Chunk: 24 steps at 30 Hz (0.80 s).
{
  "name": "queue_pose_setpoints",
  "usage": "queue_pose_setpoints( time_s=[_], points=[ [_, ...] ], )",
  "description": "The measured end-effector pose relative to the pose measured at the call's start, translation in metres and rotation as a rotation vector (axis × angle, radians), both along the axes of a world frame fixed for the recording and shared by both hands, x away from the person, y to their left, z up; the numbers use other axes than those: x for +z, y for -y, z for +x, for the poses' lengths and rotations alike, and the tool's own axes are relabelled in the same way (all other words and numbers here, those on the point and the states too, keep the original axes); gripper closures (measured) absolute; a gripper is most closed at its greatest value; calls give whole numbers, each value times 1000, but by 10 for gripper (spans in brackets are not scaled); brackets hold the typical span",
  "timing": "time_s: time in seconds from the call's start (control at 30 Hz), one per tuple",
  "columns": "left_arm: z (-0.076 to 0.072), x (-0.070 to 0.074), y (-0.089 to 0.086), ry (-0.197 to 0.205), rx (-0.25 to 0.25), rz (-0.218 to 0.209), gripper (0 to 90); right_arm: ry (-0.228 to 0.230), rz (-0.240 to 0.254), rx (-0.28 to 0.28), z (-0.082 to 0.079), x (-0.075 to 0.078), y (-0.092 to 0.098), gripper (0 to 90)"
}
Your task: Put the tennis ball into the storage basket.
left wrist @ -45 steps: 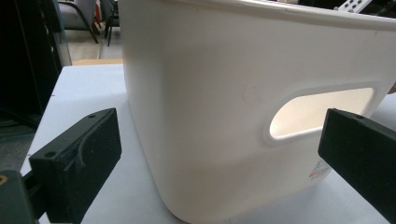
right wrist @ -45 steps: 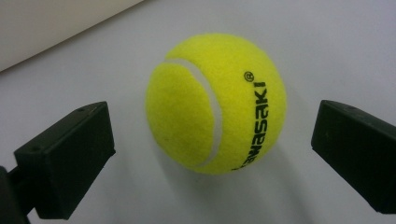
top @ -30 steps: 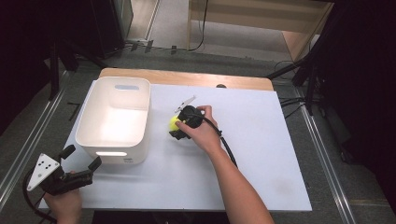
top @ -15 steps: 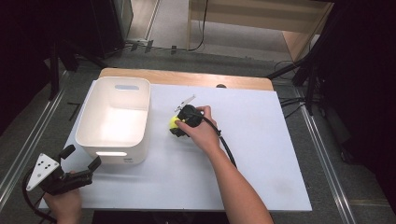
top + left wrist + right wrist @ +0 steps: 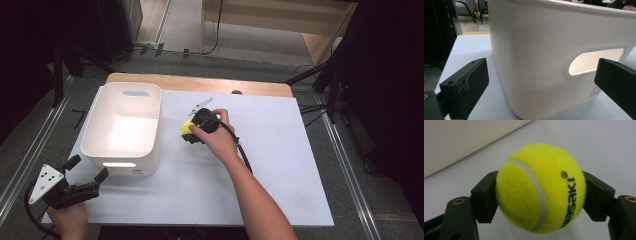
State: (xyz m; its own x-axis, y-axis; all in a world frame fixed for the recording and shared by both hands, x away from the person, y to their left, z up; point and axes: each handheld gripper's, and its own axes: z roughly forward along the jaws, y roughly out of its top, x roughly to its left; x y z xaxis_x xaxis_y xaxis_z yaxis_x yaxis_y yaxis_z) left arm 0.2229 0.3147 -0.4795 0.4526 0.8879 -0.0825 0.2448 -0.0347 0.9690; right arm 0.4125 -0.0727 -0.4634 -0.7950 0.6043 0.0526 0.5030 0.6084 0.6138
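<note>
A: Well, the right gripper (image 5: 540,192) is clenching the tennis ball (image 5: 540,188) across its middle, one jaw on each side, with the ball sitting low over the counter (image 5: 280,150) just to the right of the white bin (image 5: 122,127)

B: And the jaws have just been closing, with the ball between them. What is worrying you?

A: The felt is fuzzy and the ball is round, so the pads are only meeting it on small patches. If the hand is swinging fast toward the bin, I judge the ball could be rolling out of the grip and bouncing away across the counter

B: The bin wall is tall too. Coming in low, the ball or the jaws could be knocking the near rim and shoving the bin

A: Right, and the left gripper (image 5: 87,172) is hanging released at the bin's front corner, its jaws (image 5: 464,85) standing wide apart in front of the handle slot and touching nothing, so it is not steadying the bin

B: So a bump could be sliding it leftward
</note>
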Motion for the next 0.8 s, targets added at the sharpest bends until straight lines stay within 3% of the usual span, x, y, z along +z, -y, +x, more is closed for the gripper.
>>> queue_pose_setpoints(
  time_s=[0.37, 0.8],
  points=[
    [0, 0, -1, 0, -3, -4, 0, 13, 21, 61, -2, 16, -7, 237],
    [0, 0, -1, 1, -2, -9, 0, 31, 36, 66, -4, 33, -11, 237]
  ],
)
